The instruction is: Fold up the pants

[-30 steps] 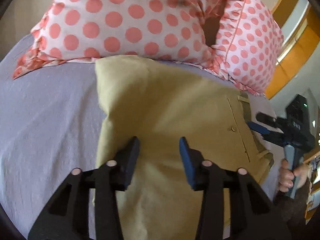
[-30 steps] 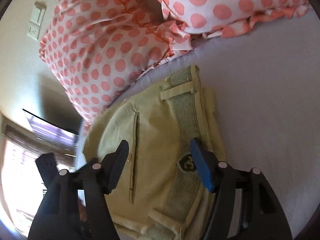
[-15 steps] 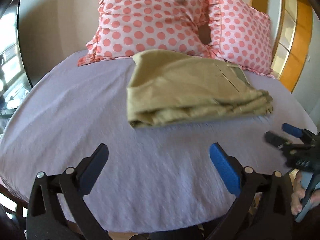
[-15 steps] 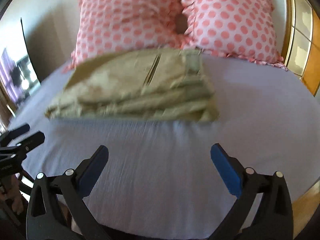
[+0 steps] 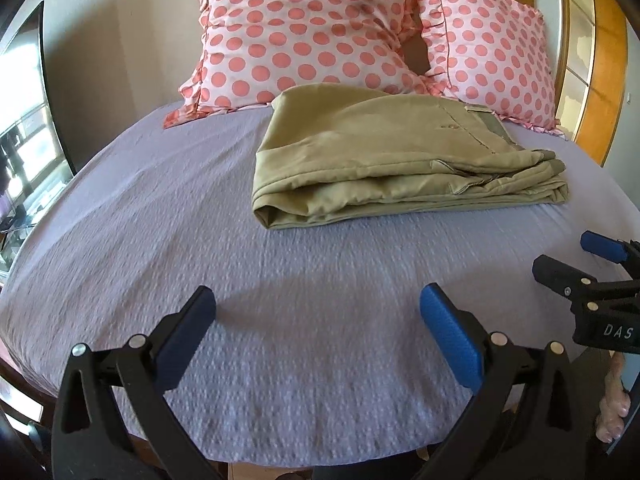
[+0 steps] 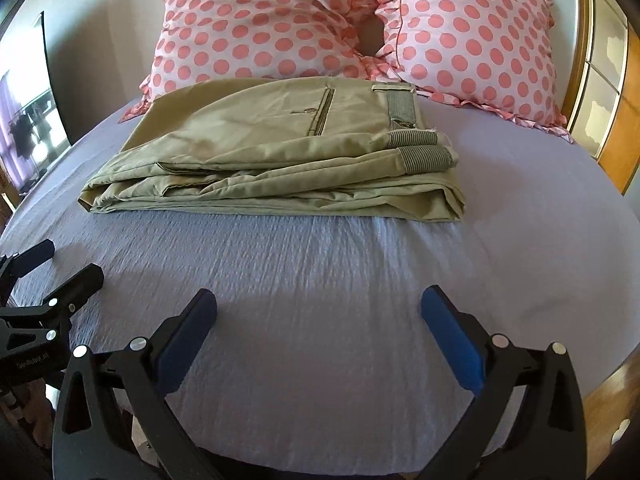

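Observation:
The khaki pants (image 5: 384, 160) lie folded in a flat stack on the lilac bed sheet (image 5: 280, 320), close to the pillows; they also show in the right wrist view (image 6: 280, 160), waistband to the right. My left gripper (image 5: 316, 320) is open and empty, held over the sheet near the bed's front edge, well short of the pants. My right gripper (image 6: 320, 320) is open and empty, likewise back from the pants. The right gripper shows at the right edge of the left wrist view (image 5: 576, 260), and the left gripper at the left edge of the right wrist view (image 6: 52, 264).
Two pink polka-dot pillows (image 5: 304, 32) (image 5: 488, 56) lean against the wall behind the pants. A wooden headboard or frame (image 5: 604, 60) stands at the right. A window and dark frame (image 5: 28, 120) are at the left. The bed's front edge (image 5: 320, 460) is just below the grippers.
Both grippers have pulled back from right over the pants to the bed's front edge and opened wider. The folded pants stay in place on the sheet.

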A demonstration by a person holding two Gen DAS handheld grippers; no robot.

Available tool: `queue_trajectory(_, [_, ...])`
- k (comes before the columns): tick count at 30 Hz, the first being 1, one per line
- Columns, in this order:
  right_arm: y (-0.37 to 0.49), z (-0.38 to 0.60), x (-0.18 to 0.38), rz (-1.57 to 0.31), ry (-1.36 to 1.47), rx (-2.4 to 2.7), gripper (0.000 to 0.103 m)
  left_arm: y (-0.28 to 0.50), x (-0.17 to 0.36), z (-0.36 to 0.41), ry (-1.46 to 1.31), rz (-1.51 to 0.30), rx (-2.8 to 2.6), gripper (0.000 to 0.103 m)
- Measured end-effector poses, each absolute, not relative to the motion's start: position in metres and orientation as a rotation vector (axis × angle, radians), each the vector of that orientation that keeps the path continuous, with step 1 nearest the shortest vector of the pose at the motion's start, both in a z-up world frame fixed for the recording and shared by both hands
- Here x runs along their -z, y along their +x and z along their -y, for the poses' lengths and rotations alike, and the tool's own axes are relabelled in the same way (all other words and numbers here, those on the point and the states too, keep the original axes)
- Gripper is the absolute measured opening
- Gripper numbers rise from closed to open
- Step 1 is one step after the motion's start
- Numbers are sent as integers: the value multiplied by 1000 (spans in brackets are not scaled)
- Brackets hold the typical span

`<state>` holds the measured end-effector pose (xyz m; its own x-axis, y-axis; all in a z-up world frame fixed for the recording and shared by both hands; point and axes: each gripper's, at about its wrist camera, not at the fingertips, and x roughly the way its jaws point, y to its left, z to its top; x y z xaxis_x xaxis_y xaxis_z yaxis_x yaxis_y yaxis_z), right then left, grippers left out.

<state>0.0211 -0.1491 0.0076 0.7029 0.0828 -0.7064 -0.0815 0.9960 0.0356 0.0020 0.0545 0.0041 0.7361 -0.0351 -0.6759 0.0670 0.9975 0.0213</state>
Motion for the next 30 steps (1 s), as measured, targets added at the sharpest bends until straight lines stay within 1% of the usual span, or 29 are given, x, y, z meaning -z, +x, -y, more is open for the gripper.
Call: queue_trajectory(30, [21,151,-8,-794,3,-87,102,2,-3,-52,46,-732,55,101])
